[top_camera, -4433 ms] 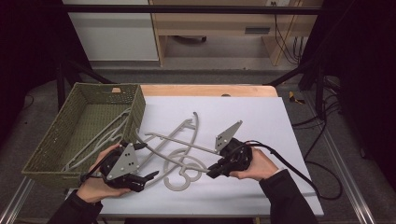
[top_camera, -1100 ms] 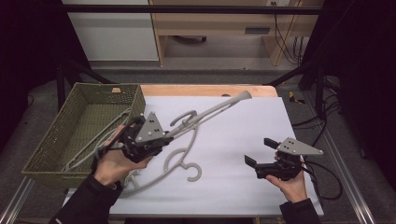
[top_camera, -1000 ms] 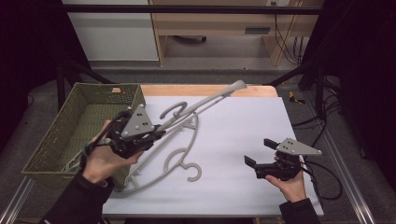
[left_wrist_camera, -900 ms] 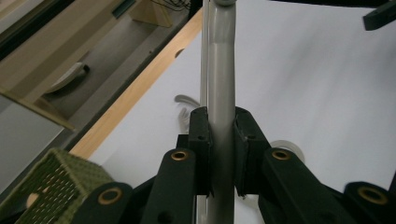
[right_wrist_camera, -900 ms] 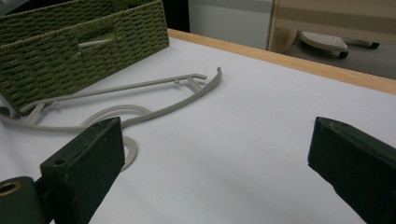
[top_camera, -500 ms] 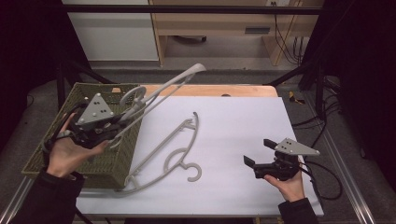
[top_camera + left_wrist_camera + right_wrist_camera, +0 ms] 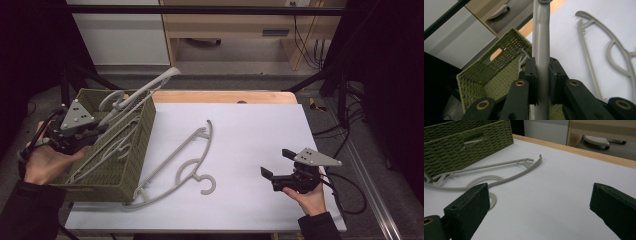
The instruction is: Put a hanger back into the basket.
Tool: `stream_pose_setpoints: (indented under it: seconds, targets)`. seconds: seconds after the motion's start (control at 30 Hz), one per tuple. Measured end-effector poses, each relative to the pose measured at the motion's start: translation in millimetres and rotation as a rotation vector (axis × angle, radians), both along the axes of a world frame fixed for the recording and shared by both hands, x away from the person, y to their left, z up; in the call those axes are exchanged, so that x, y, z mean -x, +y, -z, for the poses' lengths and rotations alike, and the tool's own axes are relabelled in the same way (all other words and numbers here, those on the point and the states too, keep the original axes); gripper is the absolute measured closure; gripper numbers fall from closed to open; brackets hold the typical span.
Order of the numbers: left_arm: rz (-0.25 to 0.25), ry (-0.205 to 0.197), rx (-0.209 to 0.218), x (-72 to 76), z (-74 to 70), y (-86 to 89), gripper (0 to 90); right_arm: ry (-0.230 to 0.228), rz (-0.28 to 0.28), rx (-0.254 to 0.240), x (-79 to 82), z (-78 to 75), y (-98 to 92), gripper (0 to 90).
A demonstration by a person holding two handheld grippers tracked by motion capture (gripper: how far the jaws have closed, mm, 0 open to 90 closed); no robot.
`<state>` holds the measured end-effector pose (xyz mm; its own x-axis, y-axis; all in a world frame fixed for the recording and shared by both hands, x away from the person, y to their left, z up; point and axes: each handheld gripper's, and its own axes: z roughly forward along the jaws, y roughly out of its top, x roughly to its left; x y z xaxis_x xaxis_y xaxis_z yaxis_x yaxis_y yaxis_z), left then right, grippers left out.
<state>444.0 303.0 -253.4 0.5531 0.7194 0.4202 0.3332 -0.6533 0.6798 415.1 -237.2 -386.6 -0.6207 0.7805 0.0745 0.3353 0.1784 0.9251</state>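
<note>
left gripper (image 7: 97, 131): we have its jaws clamped on the bar of a grey hanger (image 7: 145, 91), pads (image 7: 531, 75) pressed to both sides of it; we carry it over the green woven basket (image 7: 142, 145) at the left of the table
held hanger: its long end juts up and out past the basket's far rim while its hook sits over the inside; other hangers (image 7: 107, 152) already lie in there
right gripper (image 7: 277, 165): we hold it low over the white table (image 7: 260, 130), jaws wide apart with nothing between them
second hanger (image 7: 185, 157): flat on the table just beside the basket, one end against its near corner
risk, snagging: we judge the protruding end may catch the rim or tangle with the hangers inside if we lower it at this tilt
risk, slipping: the grip is on a smooth round bar well off the middle; it may swing or rotate in the pads
risk, tipping: a hard push on the wall could shift the light basket
</note>
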Motion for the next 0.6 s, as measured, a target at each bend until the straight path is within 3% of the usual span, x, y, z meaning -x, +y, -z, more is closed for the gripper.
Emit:
stream_pose_setpoints:
  seconds: [0.13,0.6]
  targets:
    - [-0.038,0.003,-0.024,-3.6,5.7,6.5,79.6,-0.003,0.001,0.0,0.1,-0.2,-0.3,3.3]
    - [-0.135,0.051,-0.037,-14.1,33.5,48.3,79.6,-0.002,0.001,-0.003,0.1,-0.8,-1.1,3.1]
